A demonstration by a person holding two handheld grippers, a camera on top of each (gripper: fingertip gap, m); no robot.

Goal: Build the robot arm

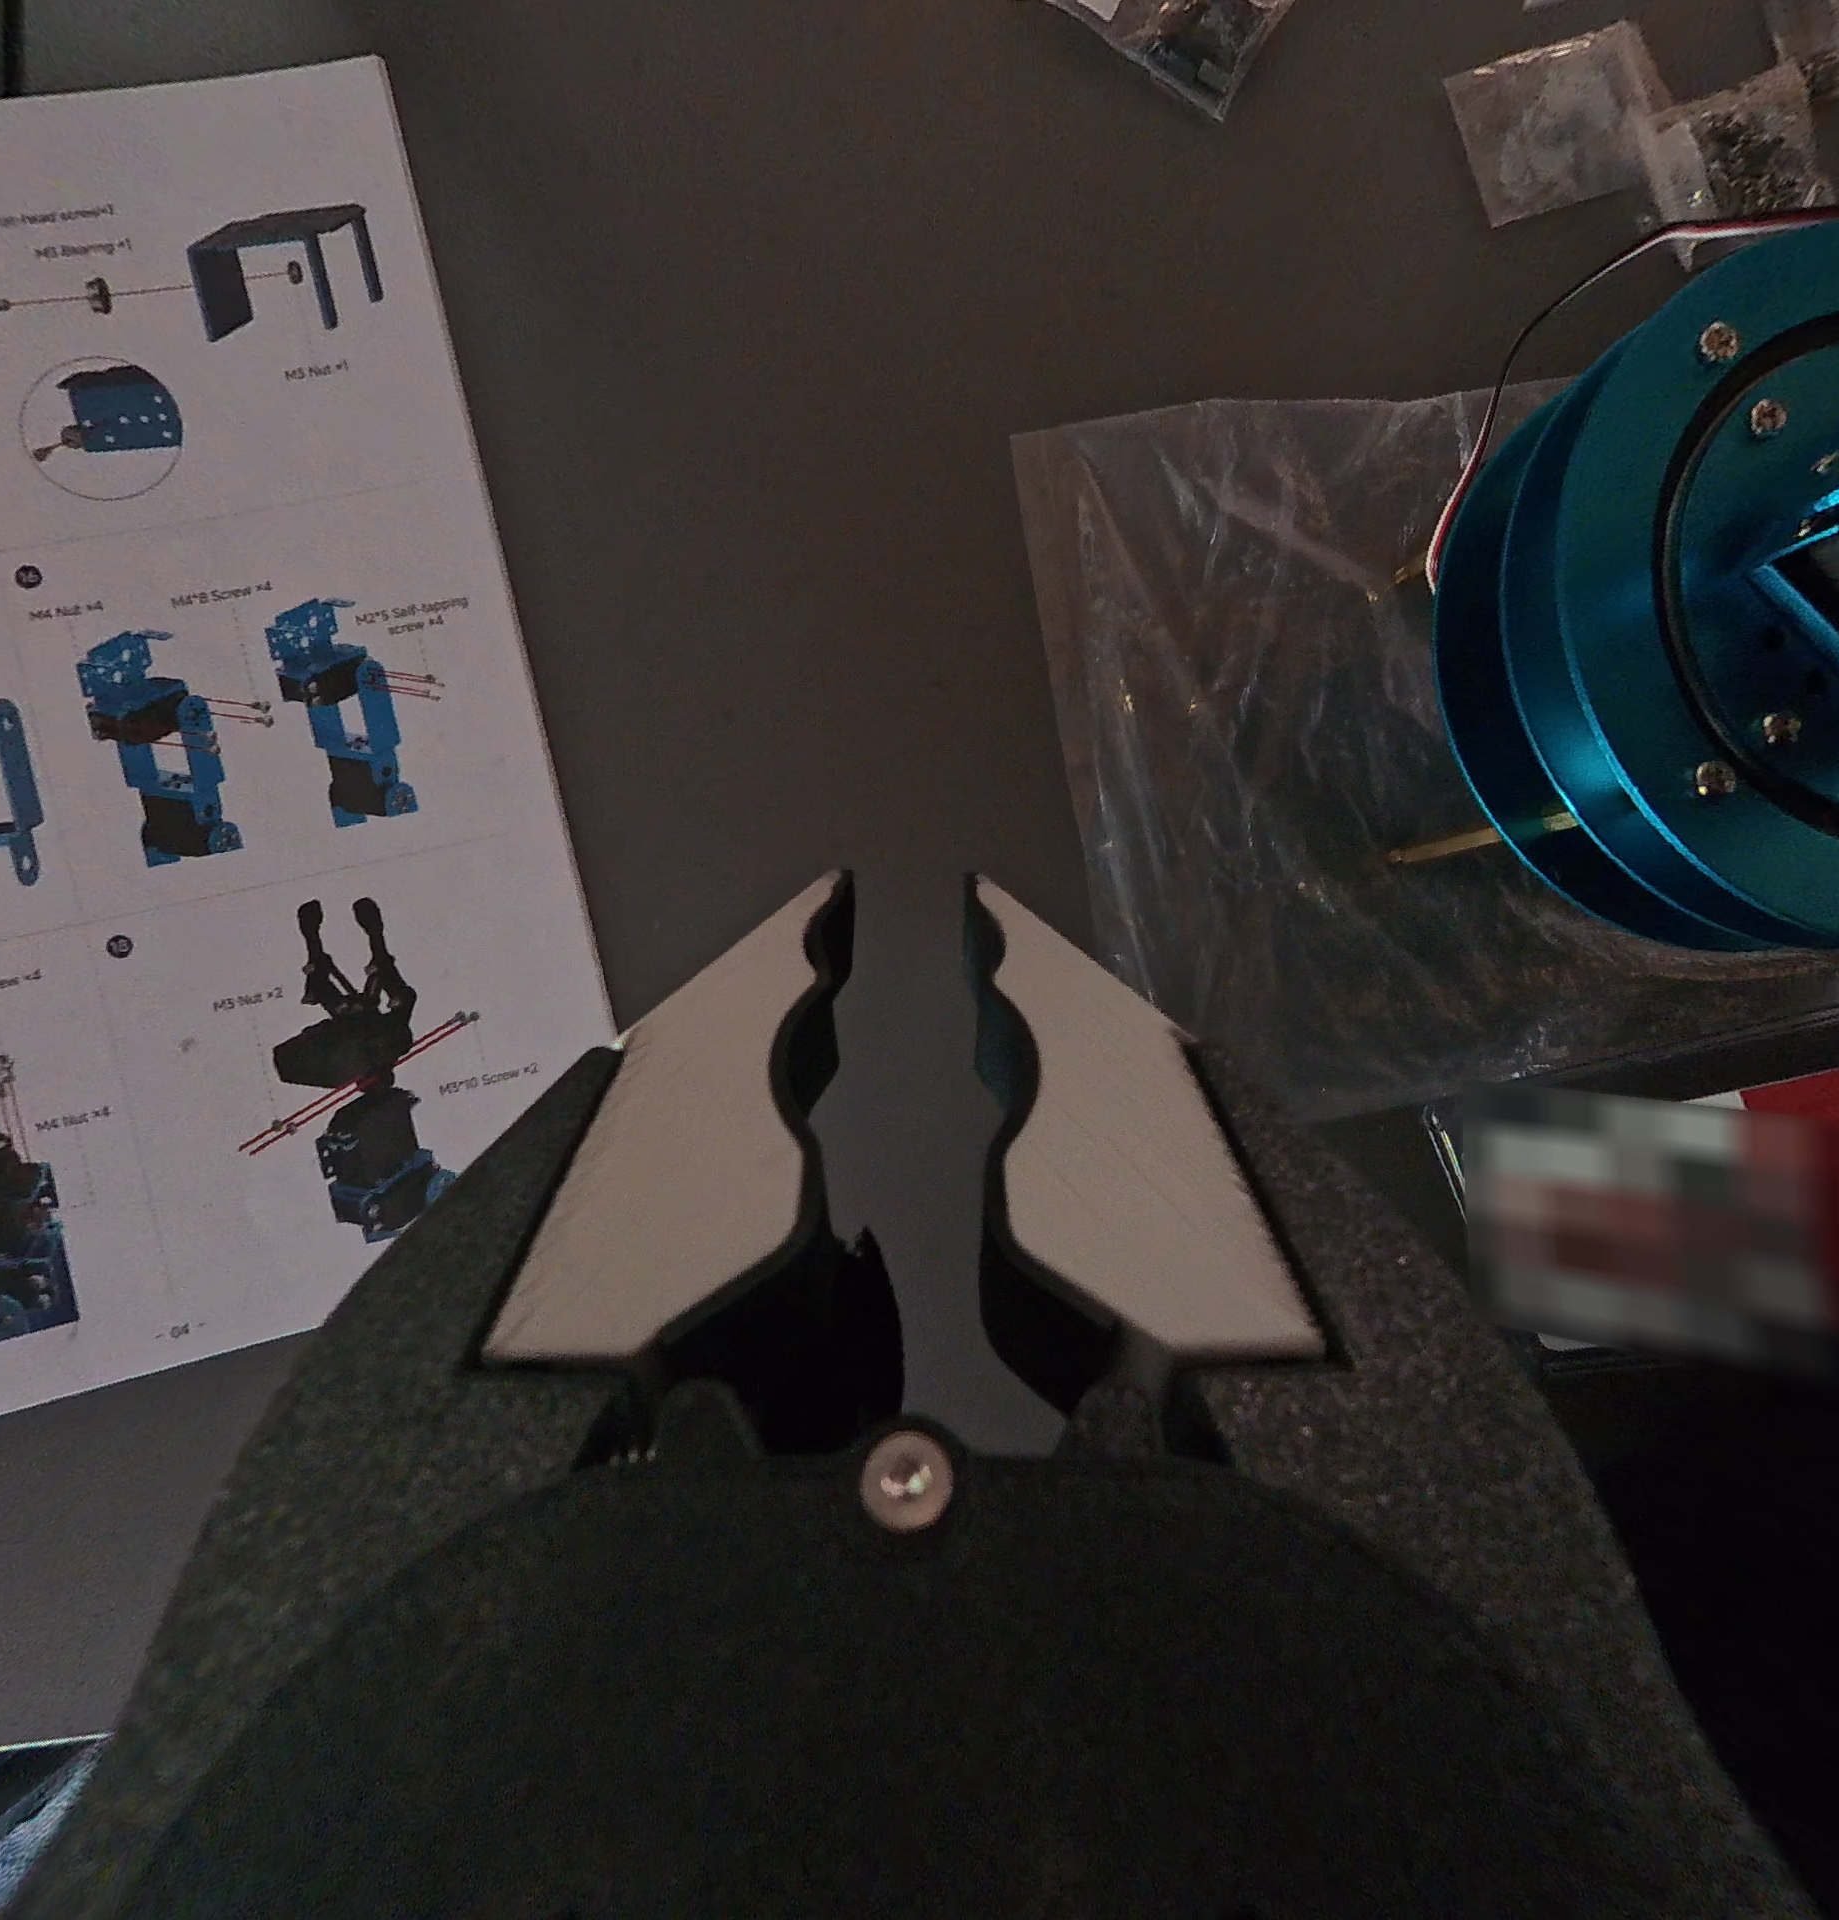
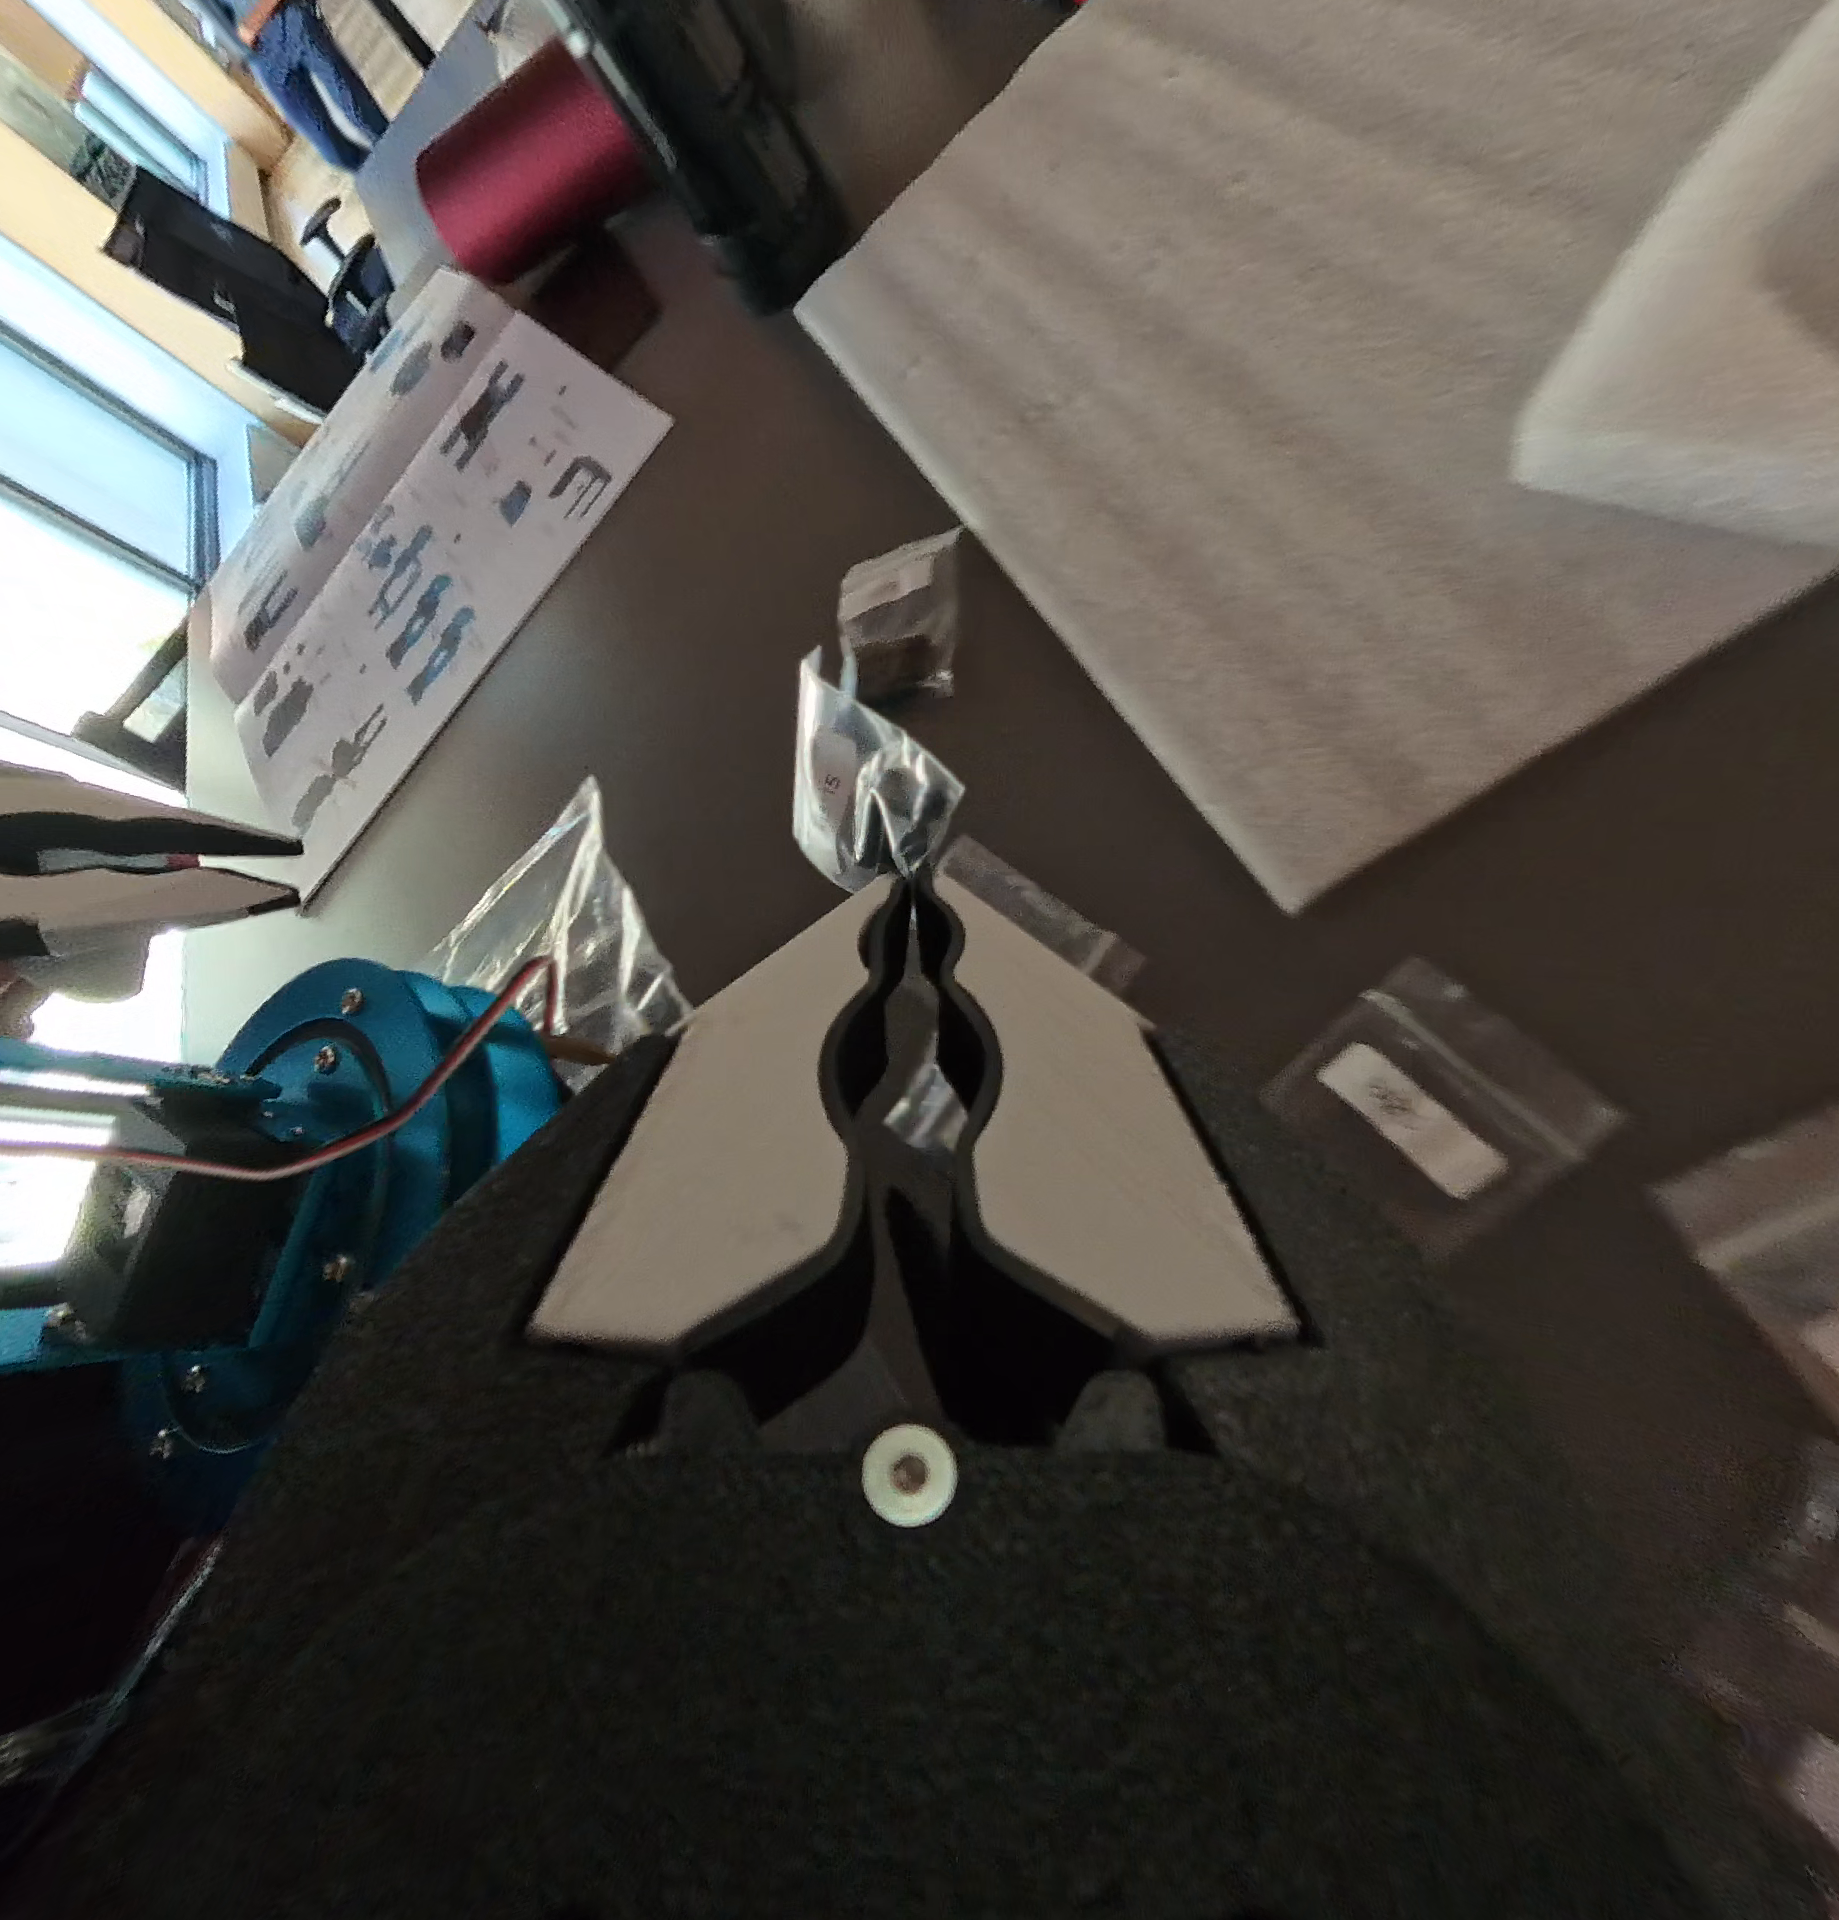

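Observation:
My right gripper is shut on the edge of a small clear plastic bag with dark small parts inside, held up above the dark table. My left gripper is open and empty, hovering over the bare dark table between an instruction booklet and a large clear bag. The left gripper also shows at the left edge of the right wrist view. A blue round metal base with wires stands at the right; it also shows in the right wrist view.
Several small parts bags lie at the far right. In the right wrist view a white foam block, more small bags and the booklet lie on the table. A red box sits at right.

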